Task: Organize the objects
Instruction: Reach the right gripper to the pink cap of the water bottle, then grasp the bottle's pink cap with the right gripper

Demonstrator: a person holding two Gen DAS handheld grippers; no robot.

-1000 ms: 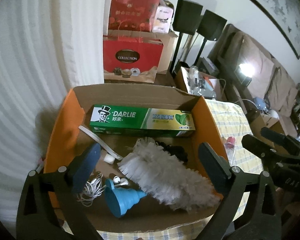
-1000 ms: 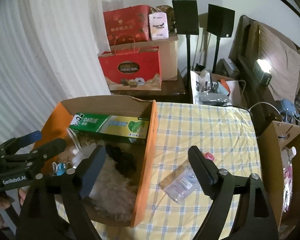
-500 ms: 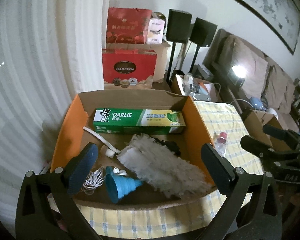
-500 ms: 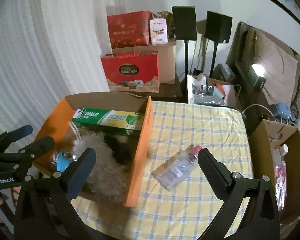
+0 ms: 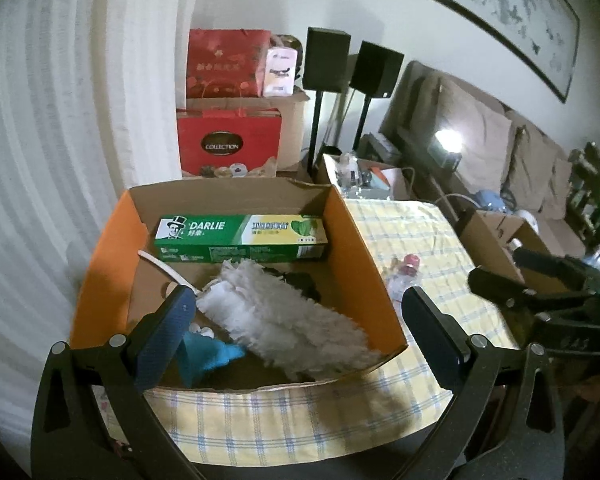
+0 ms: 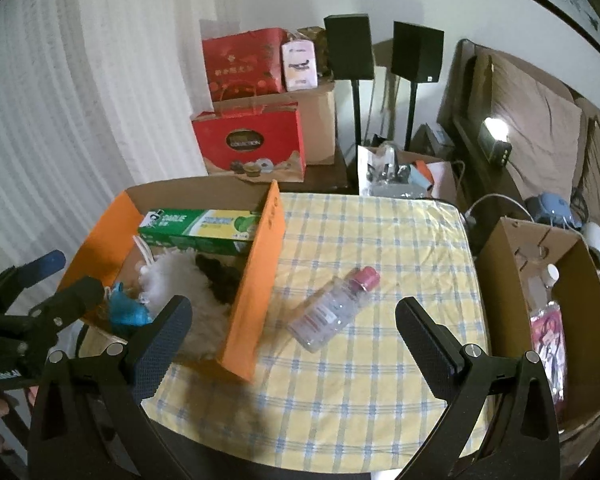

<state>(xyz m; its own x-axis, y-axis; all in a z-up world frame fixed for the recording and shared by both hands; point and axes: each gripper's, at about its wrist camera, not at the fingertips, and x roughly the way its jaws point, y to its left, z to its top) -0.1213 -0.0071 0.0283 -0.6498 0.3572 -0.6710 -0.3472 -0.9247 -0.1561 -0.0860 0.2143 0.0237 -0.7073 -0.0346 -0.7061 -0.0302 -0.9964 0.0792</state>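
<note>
Both grippers have pulled back. My left gripper [image 5: 296,324] and right gripper [image 6: 294,332] stay spread, empty. Only the right view shows the whole pink-capped bottle [image 6: 332,308] lying on the checked cloth [image 6: 380,240] beside the orange box [image 6: 266,264].

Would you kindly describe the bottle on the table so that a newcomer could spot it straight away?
Start at the table with the yellow checked cloth. To the right of the orange cardboard box, the bottle lies on its side on the bare cloth. It is clear plastic with a pink cap and is the only loose thing on the cloth; everything else sits inside a box.
</note>
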